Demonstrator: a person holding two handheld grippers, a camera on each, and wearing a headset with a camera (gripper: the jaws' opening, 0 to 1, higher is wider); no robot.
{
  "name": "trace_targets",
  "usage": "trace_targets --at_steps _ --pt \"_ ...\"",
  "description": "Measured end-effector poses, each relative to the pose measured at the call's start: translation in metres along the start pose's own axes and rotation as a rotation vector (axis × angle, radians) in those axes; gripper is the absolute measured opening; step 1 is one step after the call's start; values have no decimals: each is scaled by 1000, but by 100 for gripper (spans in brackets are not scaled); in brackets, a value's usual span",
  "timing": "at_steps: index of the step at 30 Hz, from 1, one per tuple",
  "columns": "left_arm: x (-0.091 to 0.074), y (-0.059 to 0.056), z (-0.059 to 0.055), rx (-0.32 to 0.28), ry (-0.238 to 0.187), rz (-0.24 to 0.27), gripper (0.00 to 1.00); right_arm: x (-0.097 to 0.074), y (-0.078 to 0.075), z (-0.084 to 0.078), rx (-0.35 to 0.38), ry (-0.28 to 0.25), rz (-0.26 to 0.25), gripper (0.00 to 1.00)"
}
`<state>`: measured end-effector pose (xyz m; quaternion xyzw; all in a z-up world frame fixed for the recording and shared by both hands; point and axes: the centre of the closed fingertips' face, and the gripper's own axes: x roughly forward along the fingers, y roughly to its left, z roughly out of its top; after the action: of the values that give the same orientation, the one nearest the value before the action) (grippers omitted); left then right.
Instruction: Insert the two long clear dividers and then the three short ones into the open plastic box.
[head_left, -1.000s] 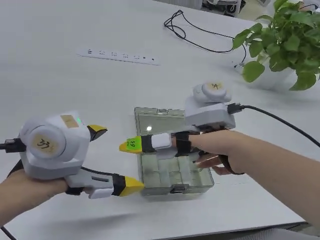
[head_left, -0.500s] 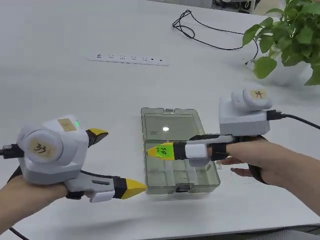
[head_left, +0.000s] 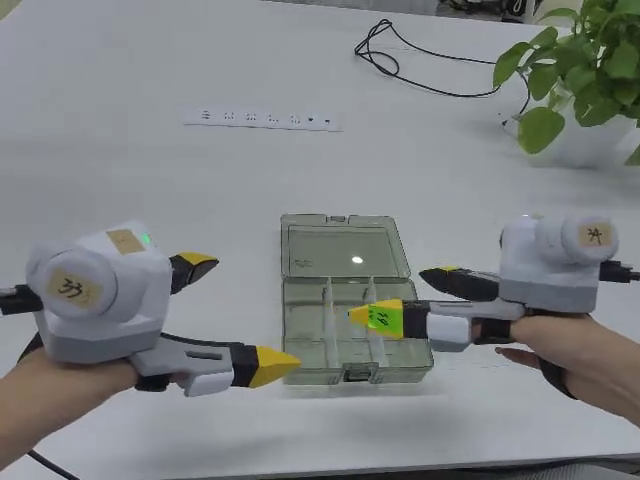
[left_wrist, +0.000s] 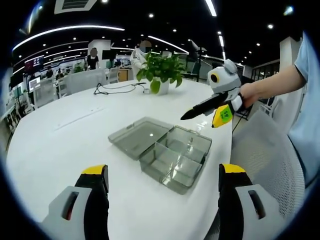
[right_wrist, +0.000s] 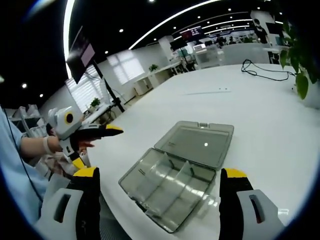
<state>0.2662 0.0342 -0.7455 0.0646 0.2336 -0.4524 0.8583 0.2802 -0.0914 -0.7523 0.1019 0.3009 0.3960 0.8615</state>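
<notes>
The clear grey plastic box (head_left: 348, 342) lies open in the middle of the white table, its lid (head_left: 343, 245) flat behind the base. Clear dividers (head_left: 326, 300) stand inside and split the base into several compartments. My left gripper (head_left: 235, 315) hovers open and empty just left of the box's front corner. My right gripper (head_left: 397, 294) is open and empty, with its tips over the box's right edge. The left gripper view has the box (left_wrist: 167, 152) ahead between my open jaws, with the right gripper (left_wrist: 210, 106) beyond. From the right gripper view I see the box (right_wrist: 172, 180) and the left gripper (right_wrist: 92, 134).
A white power strip (head_left: 260, 118) lies at the back of the table. A black cable (head_left: 420, 72) loops at the back right beside a potted plant (head_left: 585, 60). The table's front edge runs just below the box. A white mesh chair (left_wrist: 265, 150) stands near the table.
My right gripper has drawn back to the right, from over the middle of the box to its right edge. The left gripper has stayed about where it was.
</notes>
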Motion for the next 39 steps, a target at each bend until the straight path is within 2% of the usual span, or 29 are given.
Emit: trace_targets --at_steps 4,7,10,12,14,19,21,23,26,27,29,30,32,33,35,38,39 --pt "4 -3 2 3 5 13 93 -18 -20 4 -9 -63 -19 100" --pt "8 -7 3 3 7 22 93 -32 -32 3 -34 -78 -40 99" --pt "11 -13 6 3 8 36 93 -45 -42 -1 -50 -79 -47 98" --pt "12 -16 9 -9 -7 44 93 -53 -48 -4 -72 -80 -50 97" --pt "14 -18 10 -15 -11 49 93 -59 -59 -10 -95 -63 -60 96" --pt "19 -19 13 -2 1 67 93 -69 -82 -21 -102 -46 -77 95" --pt "21 -19 17 3 -2 78 93 -73 -89 -26 -121 -20 -72 94" --pt "22 -20 18 5 -2 83 93 -76 -96 -34 -167 33 -68 94" --pt "24 -21 19 13 6 88 93 -78 -98 -40 -226 79 -44 93" --pt "24 -22 18 14 7 89 93 -77 -99 -41 -239 86 -35 92" --pt "25 -23 18 16 8 91 93 -76 -99 -46 -280 126 -18 91" --pt "25 -24 18 17 10 91 93 -74 -99 -50 -322 157 -5 91" --pt "26 -25 16 24 21 90 93 -71 -95 -53 -364 187 21 89" --pt "26 -26 15 28 25 90 93 -70 -93 -58 -406 228 36 88" --pt "26 -27 14 29 31 90 93 -66 -89 -61 -483 267 66 87" --pt "27 -28 12 24 36 96 93 -61 -86 -70 -552 357 100 85" --pt "27 -29 11 23 35 97 93 -58 -86 -70 -586 365 105 84"
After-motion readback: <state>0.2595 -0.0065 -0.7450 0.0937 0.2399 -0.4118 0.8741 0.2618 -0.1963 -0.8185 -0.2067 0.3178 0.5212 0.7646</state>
